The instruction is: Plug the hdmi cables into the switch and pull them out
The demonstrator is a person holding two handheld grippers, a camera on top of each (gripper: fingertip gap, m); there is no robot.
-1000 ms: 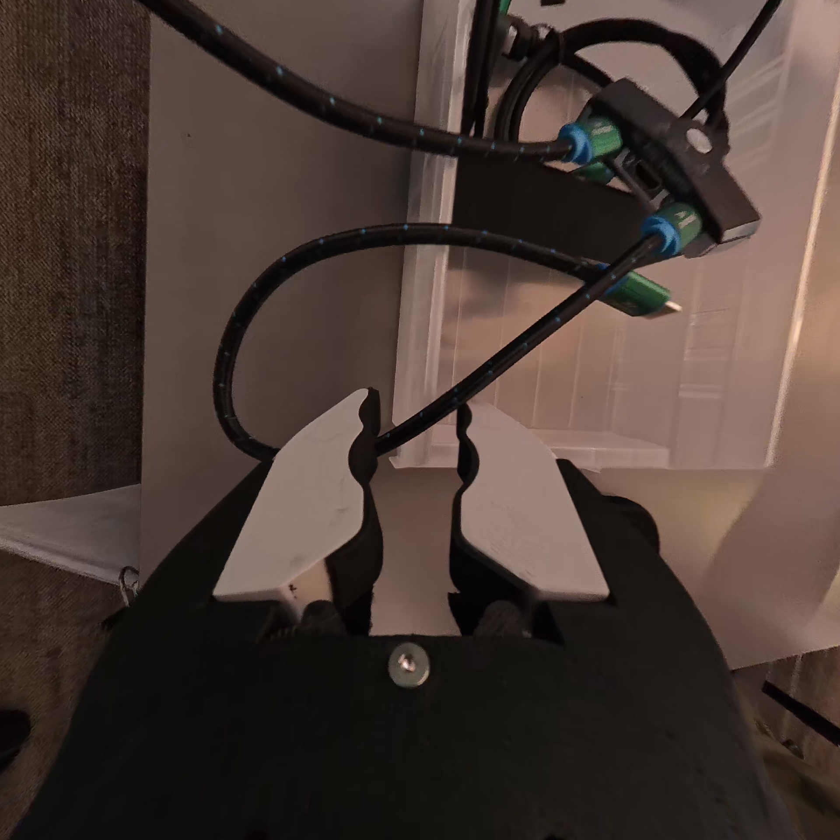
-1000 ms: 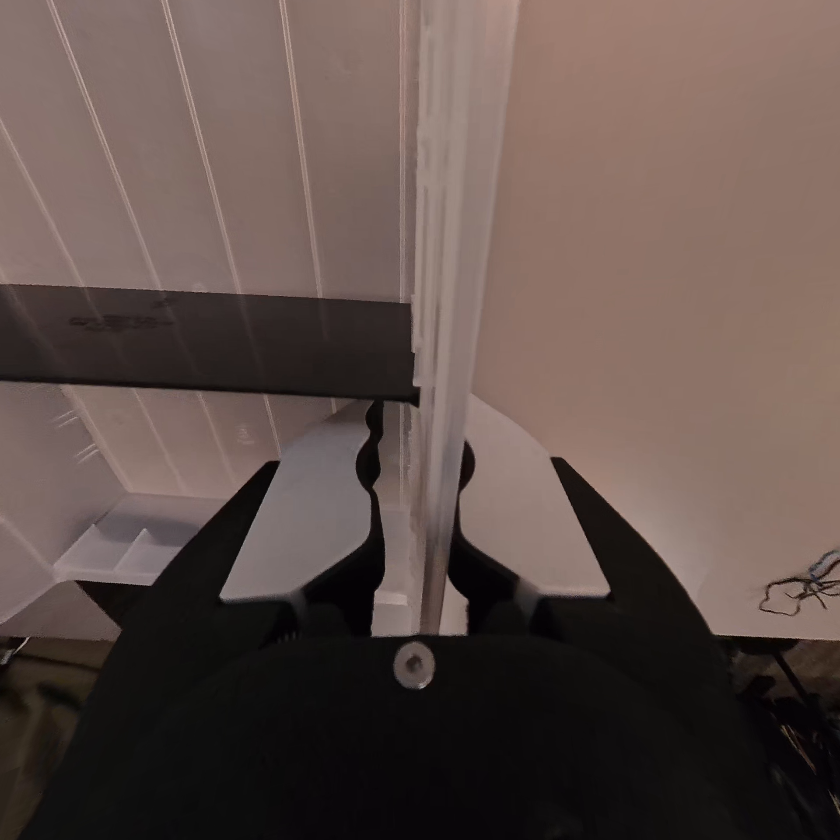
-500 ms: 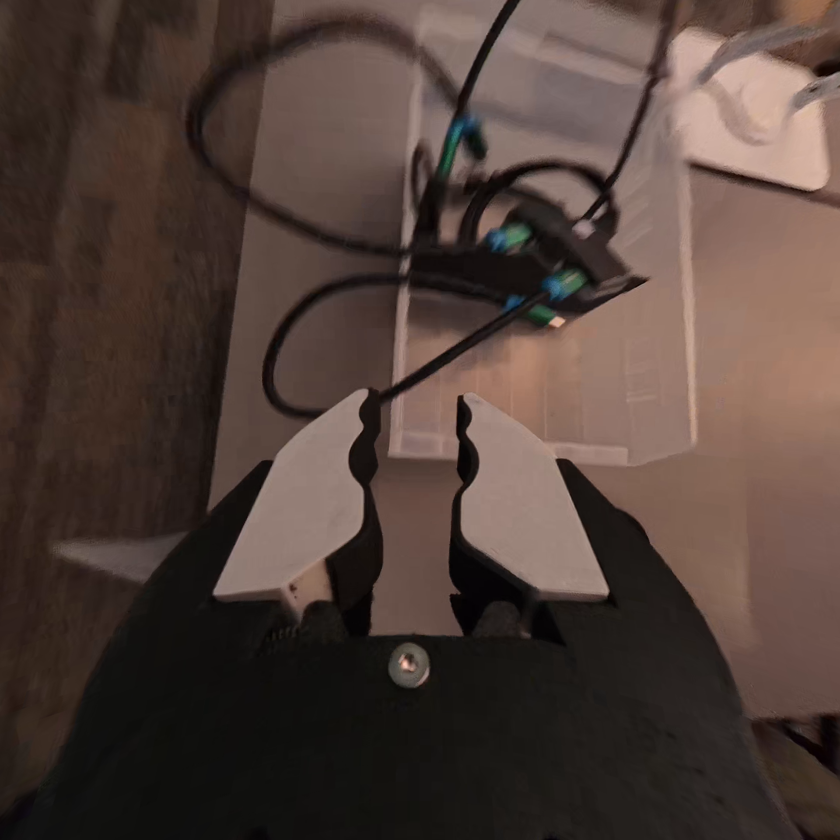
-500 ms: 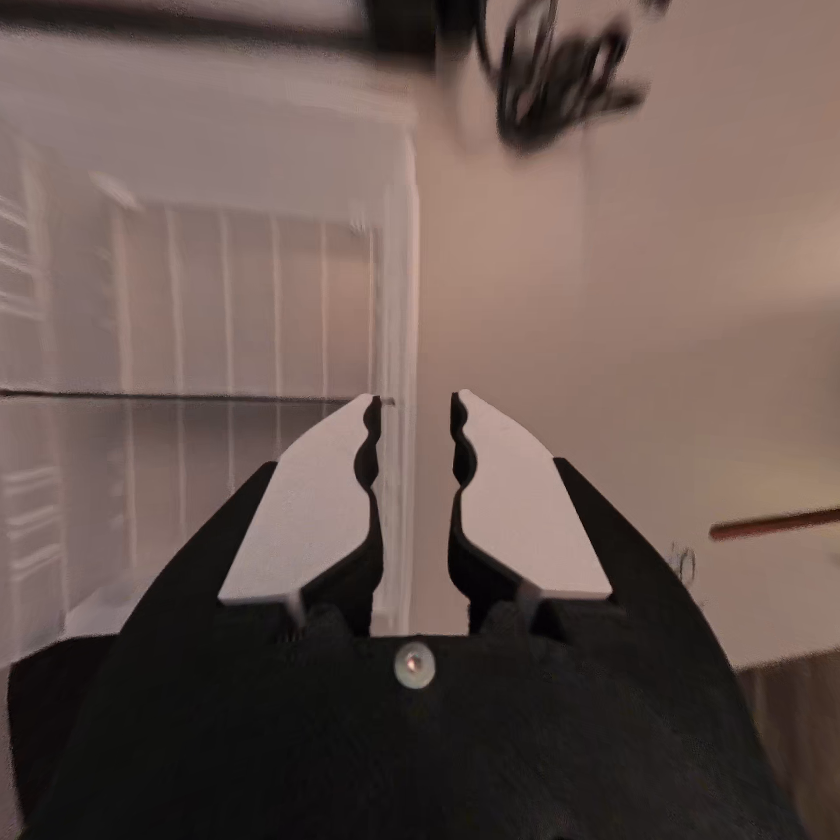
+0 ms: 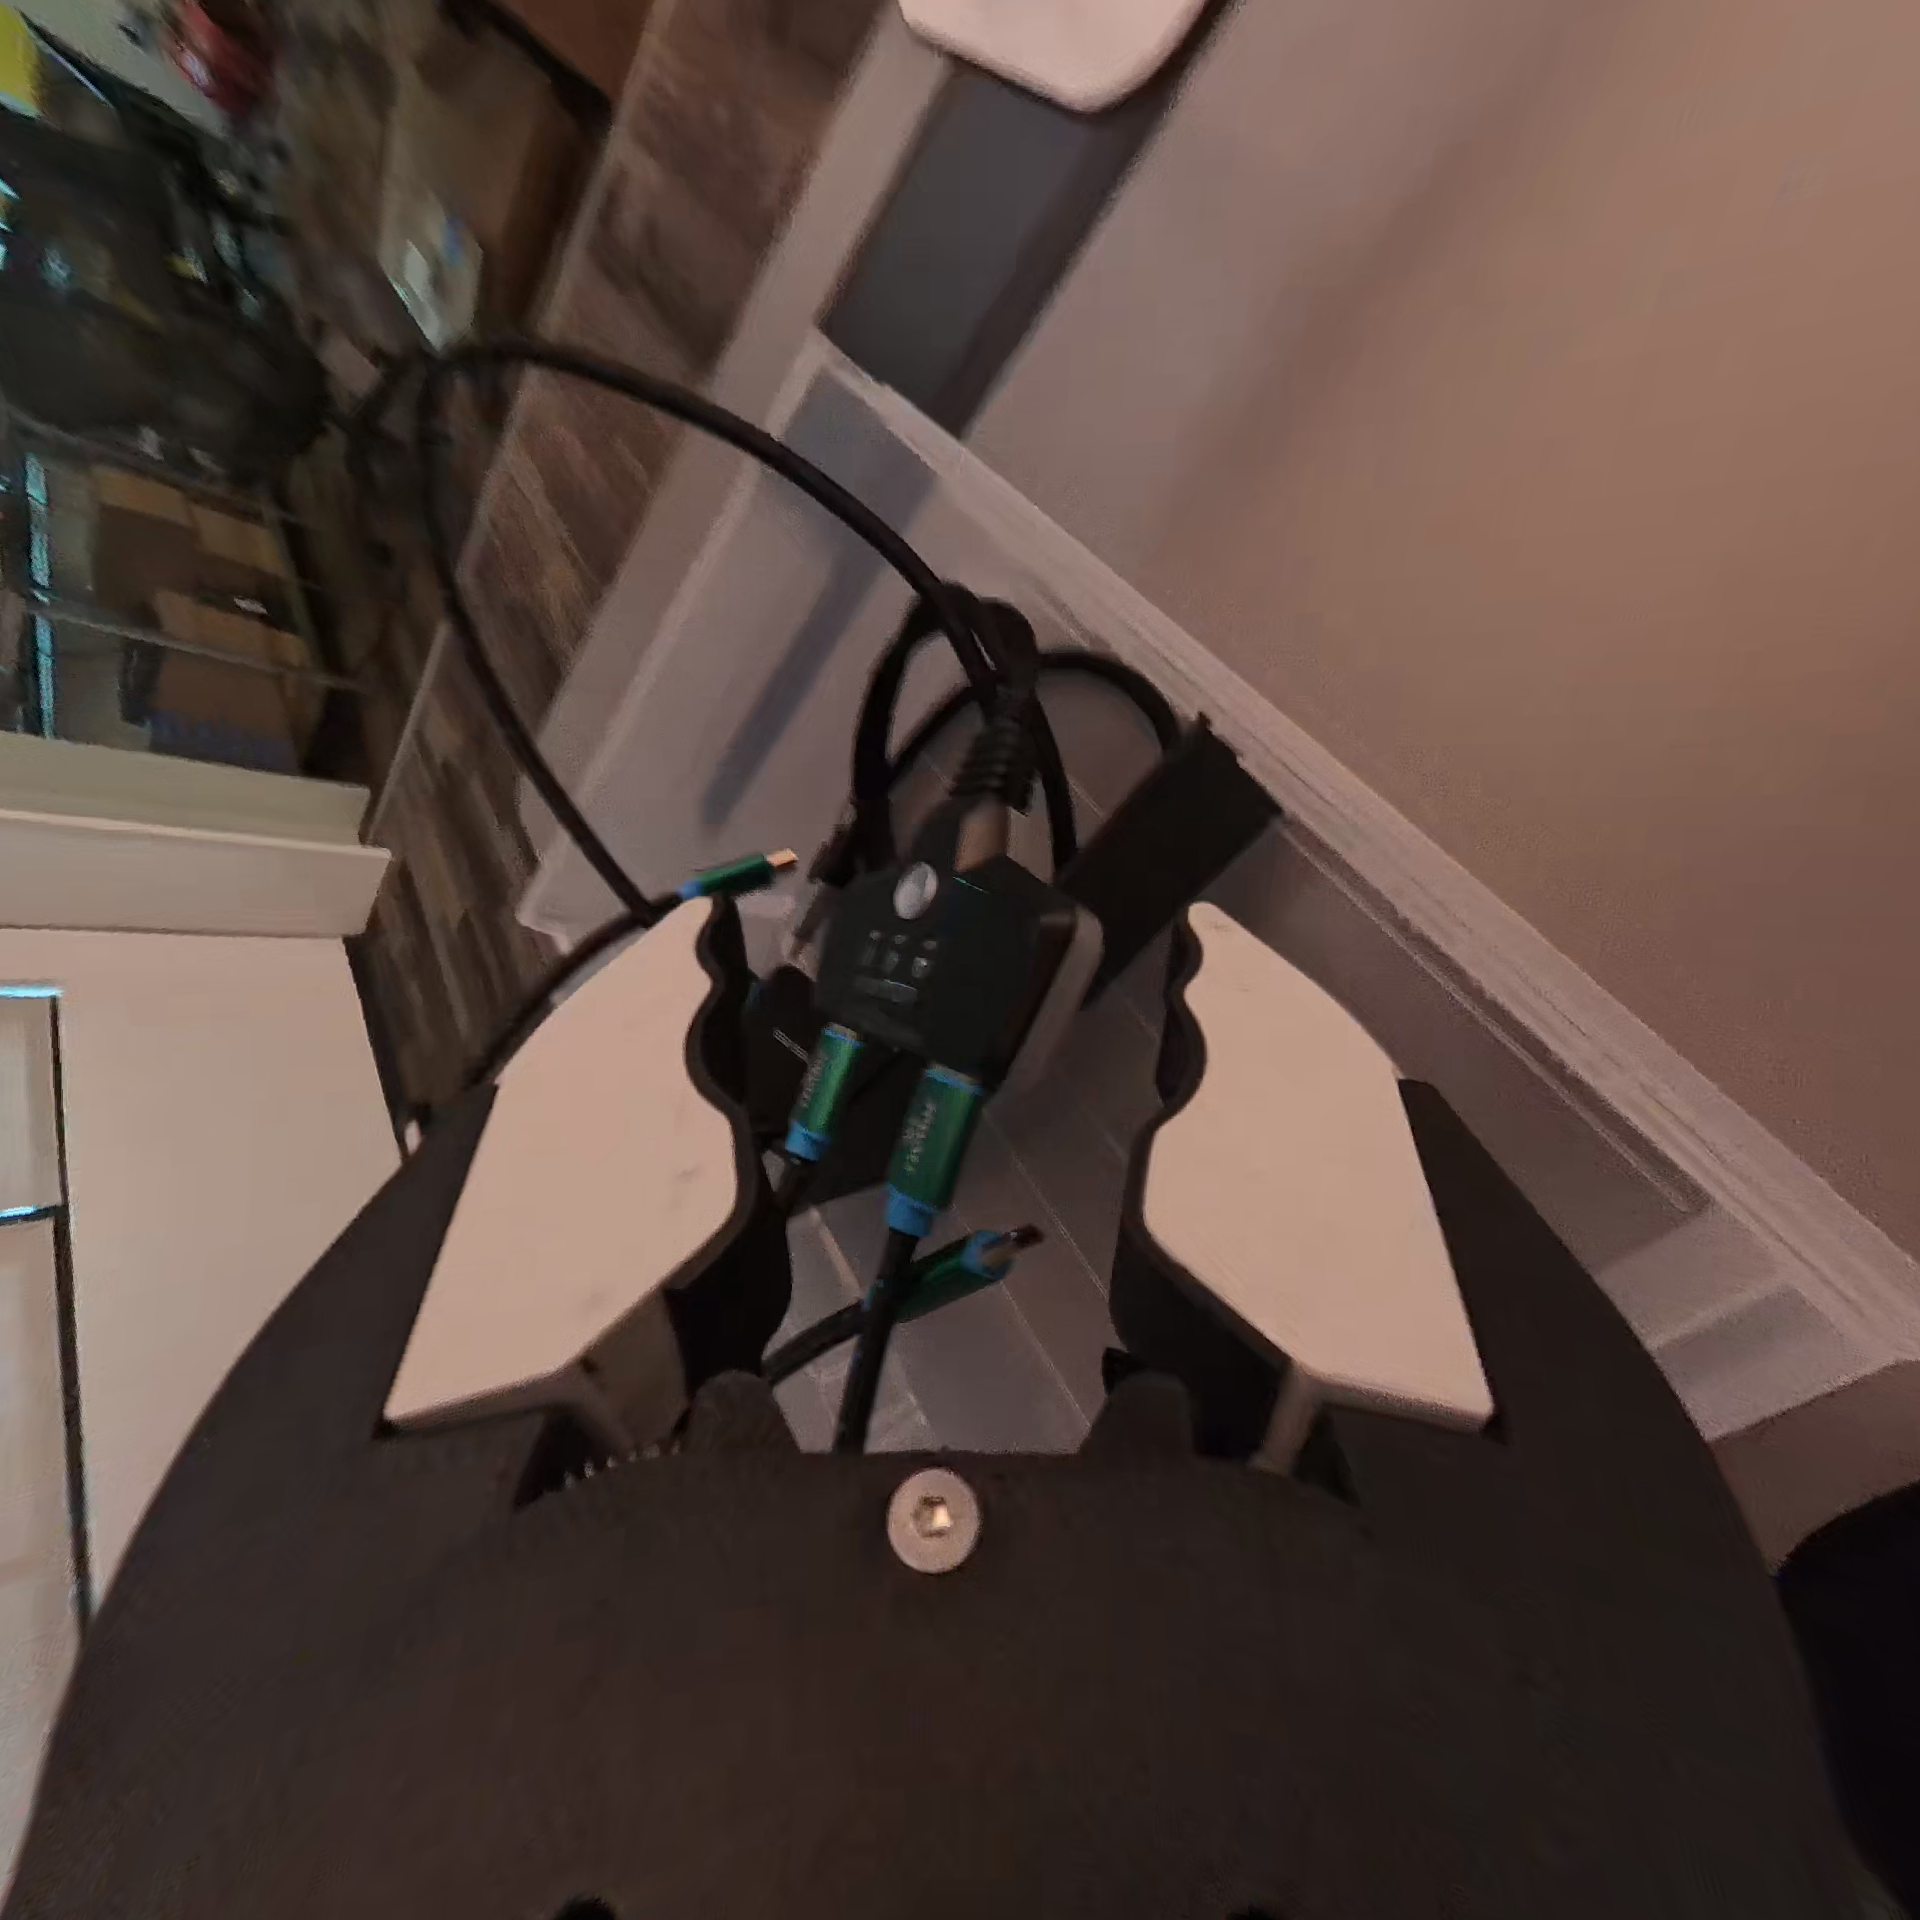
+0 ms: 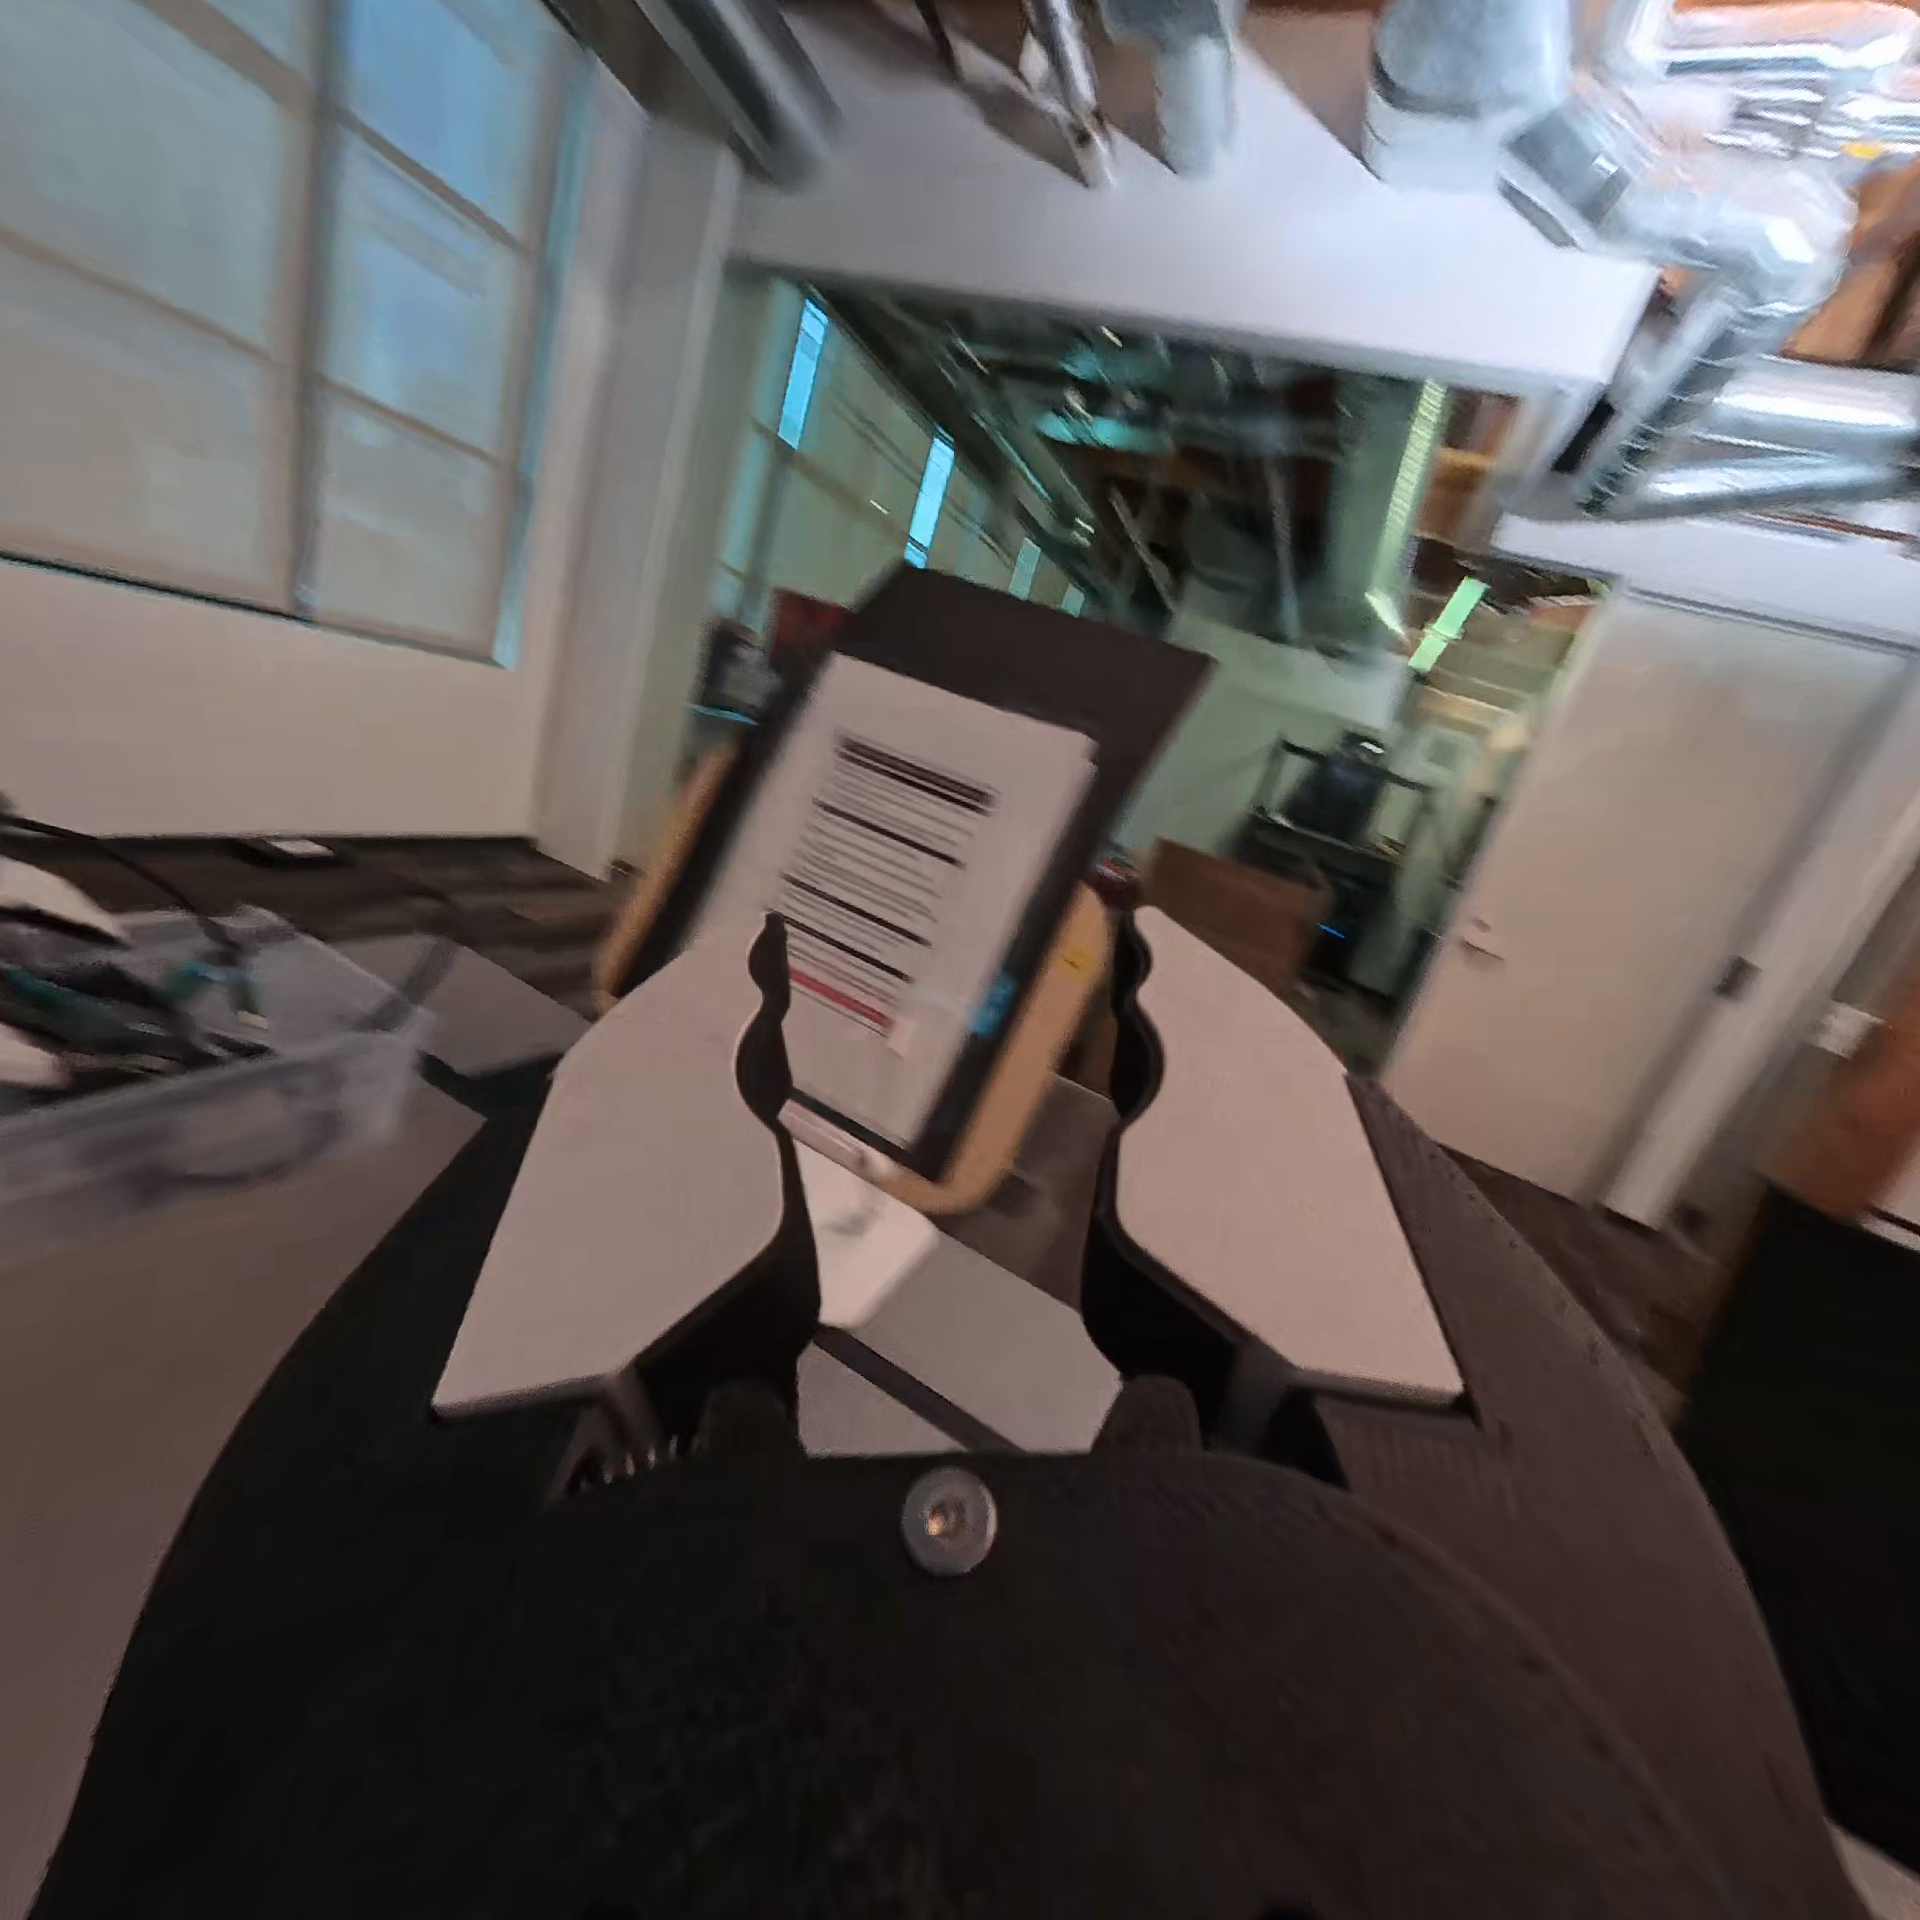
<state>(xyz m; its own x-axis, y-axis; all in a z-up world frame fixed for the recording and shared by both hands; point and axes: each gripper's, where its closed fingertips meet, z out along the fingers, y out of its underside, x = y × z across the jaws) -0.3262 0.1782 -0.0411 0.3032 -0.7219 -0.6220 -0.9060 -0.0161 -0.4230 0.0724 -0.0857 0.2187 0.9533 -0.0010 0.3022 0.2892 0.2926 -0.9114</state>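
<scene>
In the left wrist view the black HDMI switch (image 5: 935, 966) sits in a clear plastic bin (image 5: 1351, 914). Two green plugs (image 5: 930, 1138) with blue collars are plugged into its near side. A loose green plug (image 5: 966, 1262) lies just below them and another loose plug (image 5: 743, 873) lies to the left. A thick black cable (image 5: 997, 748) enters the switch's far side. My left gripper (image 5: 951, 925) is open wide, with the switch showing between its fingertips; I cannot tell whether they touch. My right gripper (image 6: 951, 935) is open and empty and points out into the room.
A black bar (image 5: 1174, 821) crosses the bin's rim beside the switch. In the right wrist view the clear bin (image 6: 208, 1081) with its cables is at the far left. A black board with a printed sheet (image 6: 925, 873) stands ahead on the table.
My left gripper opened wider and closed in on the switch from the plug side. My right gripper let go of the bin's wall, opened wider and swung up towards the room.
</scene>
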